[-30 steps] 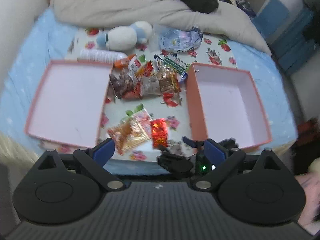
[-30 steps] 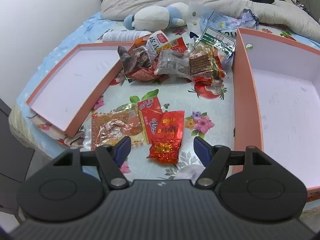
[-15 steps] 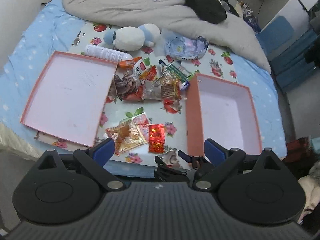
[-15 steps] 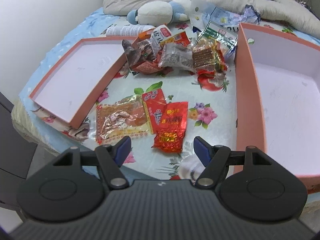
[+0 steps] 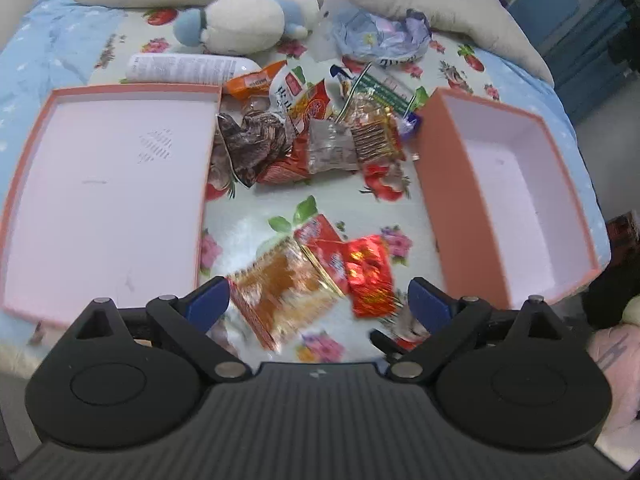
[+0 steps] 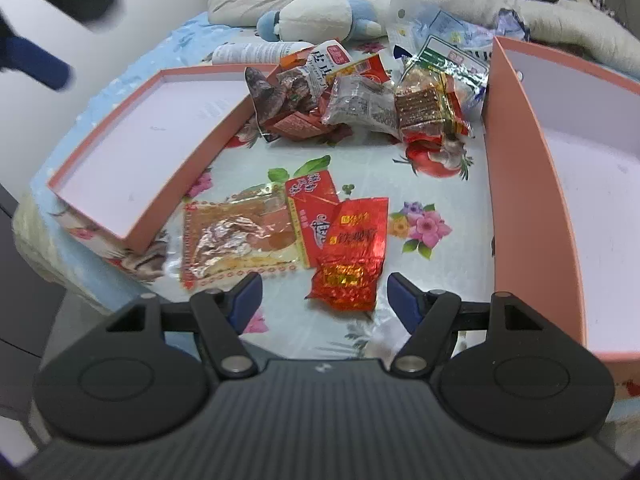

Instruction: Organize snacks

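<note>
Two pink boxes (image 5: 100,184) (image 5: 516,200) flank the snack pile (image 5: 312,136); three packets (image 6: 280,232) lie before both grippers (image 5: 318,300) (image 6: 324,294), fingers apart, empty.

The left gripper (image 5: 318,300) is matte black: a ribbed, finely grooved central housing with a small pale mark at its front edge, flanked by two rounded lobes, each with a raised disc. Angled black link arms with triangular cut-outs run forward from silver pivot screws to dark blue fingertips (image 5: 208,300). The right gripper (image 6: 323,294) looks the same in build and colour. Right of the left gripper's housing, a blurred pinkish patch with dark marks may be skin or sleeve.
</note>
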The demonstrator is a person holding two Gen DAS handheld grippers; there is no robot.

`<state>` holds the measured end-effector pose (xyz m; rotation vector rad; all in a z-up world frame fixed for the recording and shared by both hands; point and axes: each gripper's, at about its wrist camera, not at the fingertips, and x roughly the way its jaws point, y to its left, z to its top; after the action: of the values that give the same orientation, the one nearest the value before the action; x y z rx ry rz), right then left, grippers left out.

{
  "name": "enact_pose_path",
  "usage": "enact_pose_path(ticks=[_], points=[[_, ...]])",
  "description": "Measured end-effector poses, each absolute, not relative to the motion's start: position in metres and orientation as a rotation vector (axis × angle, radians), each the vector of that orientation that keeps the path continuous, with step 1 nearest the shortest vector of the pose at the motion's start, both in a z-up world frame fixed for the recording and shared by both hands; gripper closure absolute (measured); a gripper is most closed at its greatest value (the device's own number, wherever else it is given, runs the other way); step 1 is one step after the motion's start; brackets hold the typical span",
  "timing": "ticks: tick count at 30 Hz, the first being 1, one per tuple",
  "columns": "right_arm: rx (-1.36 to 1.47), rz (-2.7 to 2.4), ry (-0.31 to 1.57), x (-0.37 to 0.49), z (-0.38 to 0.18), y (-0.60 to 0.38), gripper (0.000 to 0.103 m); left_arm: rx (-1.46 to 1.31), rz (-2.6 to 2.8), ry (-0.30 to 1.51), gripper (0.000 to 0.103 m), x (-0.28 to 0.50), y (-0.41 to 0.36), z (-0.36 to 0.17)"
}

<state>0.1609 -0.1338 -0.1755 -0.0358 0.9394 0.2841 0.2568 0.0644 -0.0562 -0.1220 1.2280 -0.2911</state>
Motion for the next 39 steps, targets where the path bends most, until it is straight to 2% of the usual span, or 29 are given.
enact_pose_path(ticks=[15, 24, 27, 31, 35, 37, 39], points=[[-0.102, 0.247, 0.957, 0.183, -0.219, -0.127, 0.033, 0.193, -0.573, 1.311, 0.007, 0.300, 0.041, -0.209], [-0.120, 0.247, 0.944, 0.190, -0.227, -0.130, 0.033, 0.280, -0.565, 1.334, 0.007, 0.293, 0.043, -0.243], [-0.121, 0.251, 0.959, 0.191, -0.231, -0.129, 0.037, 0.305, -0.556, 1.319, 0.008, 0.291, 0.040, -0.243], [-0.169, 0.255, 0.957, 0.190, -0.234, -0.124, 0.045, 0.340, -0.515, 1.298, 0.016, 0.287, 0.036, -0.245], [-0.167, 0.261, 0.962, 0.190, -0.232, -0.126, 0.047, 0.343, -0.469, 1.270, 0.026, 0.282, 0.031, -0.242], [-0.163, 0.260, 0.958, 0.188, -0.230, -0.128, 0.047, 0.328, -0.446, 1.258, 0.041, 0.280, 0.029, -0.237], [-0.163, 0.257, 0.950, 0.186, -0.228, -0.130, 0.047, 0.306, -0.429, 1.252, 0.052, 0.279, 0.027, -0.232]])
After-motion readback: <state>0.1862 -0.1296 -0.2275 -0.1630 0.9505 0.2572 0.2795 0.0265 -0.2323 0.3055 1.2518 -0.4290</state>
